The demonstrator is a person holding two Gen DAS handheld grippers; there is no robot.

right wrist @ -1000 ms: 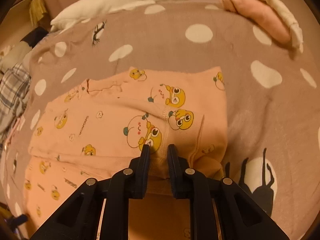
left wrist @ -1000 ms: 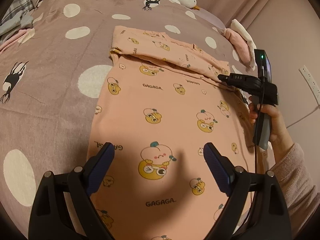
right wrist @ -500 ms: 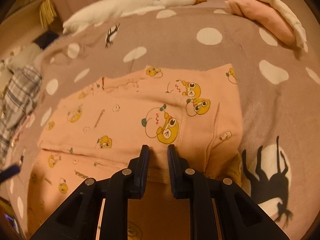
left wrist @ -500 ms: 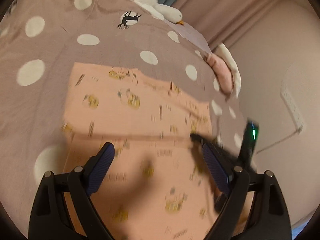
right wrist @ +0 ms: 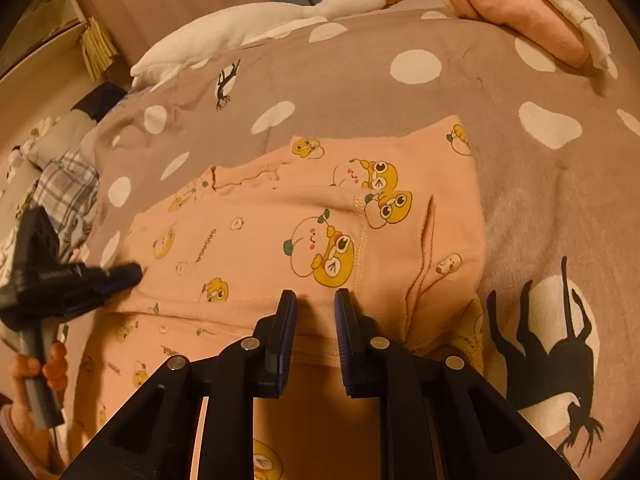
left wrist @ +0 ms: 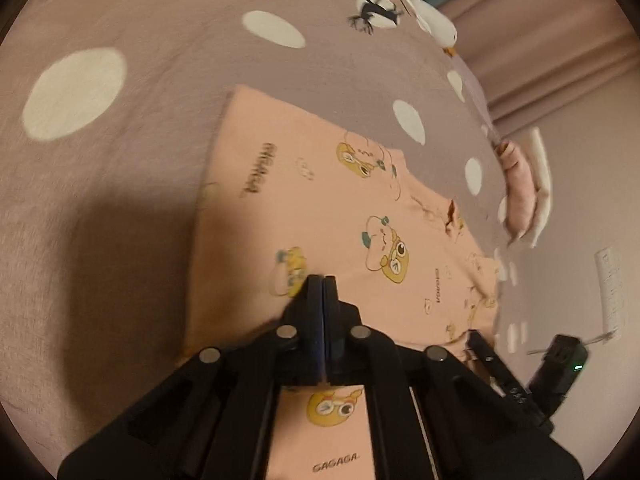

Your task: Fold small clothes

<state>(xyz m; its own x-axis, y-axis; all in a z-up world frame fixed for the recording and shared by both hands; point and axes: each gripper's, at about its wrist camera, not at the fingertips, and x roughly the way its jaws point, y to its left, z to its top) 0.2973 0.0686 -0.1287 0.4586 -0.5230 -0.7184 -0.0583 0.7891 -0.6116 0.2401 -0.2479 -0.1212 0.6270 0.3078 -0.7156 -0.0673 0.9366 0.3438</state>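
While a peach cartoon-print garment [right wrist: 304, 240] lies folded across the polka-dot bedspread [right wrist: 360, 88] at frame centre, its near fold is pinched by the closed left claw [left wrist: 322, 280] and the narrow right claw [right wrist: 315, 300].

Your left wrist camera sits low, close over peach garment [left wrist: 320, 208], facing down-forward along its fingers; goose toy [left wrist: 436, 28] at 1 o'clock. Your right wrist camera likewise close, tilted down; goose toy [right wrist: 280, 16] at 12 o'clock. Both views share garment [right wrist: 280, 240], dotted bedspread [left wrist: 160, 140], pink pile [right wrist: 520, 16]. Each camera catches other gripper at frame edge.
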